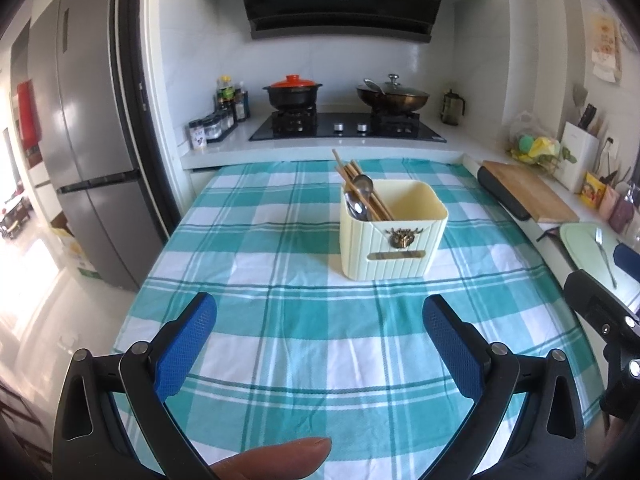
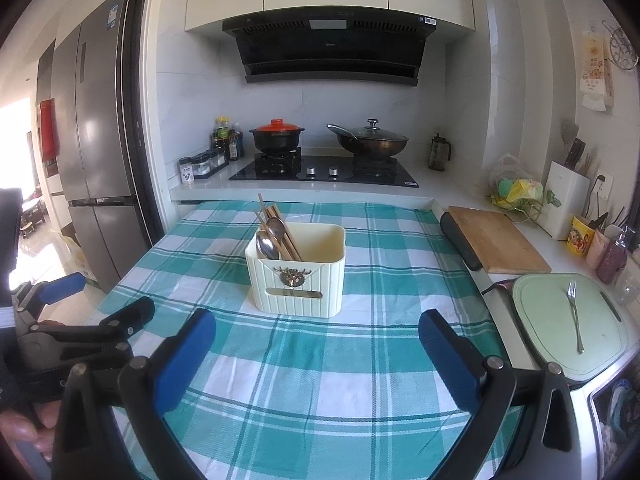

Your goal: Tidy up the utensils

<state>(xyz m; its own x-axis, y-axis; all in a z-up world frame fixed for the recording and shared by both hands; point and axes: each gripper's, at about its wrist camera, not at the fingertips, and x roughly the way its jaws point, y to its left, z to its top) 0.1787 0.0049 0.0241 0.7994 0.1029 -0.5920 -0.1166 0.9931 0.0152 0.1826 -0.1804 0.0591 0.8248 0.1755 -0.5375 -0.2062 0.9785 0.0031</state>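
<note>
The left gripper (image 1: 320, 320) hovers low over the checked cloth (image 1: 304, 320) with its blue-padded jaws wide apart and nothing between them. The right gripper (image 2: 318, 336) hangs just beside it, jaws spread the same way and equally bare. A fingertip (image 1: 280, 458) of the person shows at the bottom edge of the left view.

Ahead of both grippers, on the cloth-covered worktop (image 2: 280, 400), stands a cream ribbed holder (image 2: 298, 272) with a small metal ornament on its front. Two spoons (image 2: 270, 236) and a bundle of wooden chopsticks (image 2: 280, 232) lean together in its left compartment, tilted back and to the left; the right side of the holder looks hollow.

Off to the right, well apart from the holder, a fork (image 2: 574, 316) lies flat on a pale green cutting board (image 2: 536, 332), tines pointing away. Behind that board rests a wooden chopping board (image 2: 496, 240).

At the back, a stove (image 2: 324, 170) carries a black pot with a red lid (image 2: 278, 136) and a lidded wok (image 2: 374, 140). A grey fridge (image 2: 96, 128) stands at the left.
</note>
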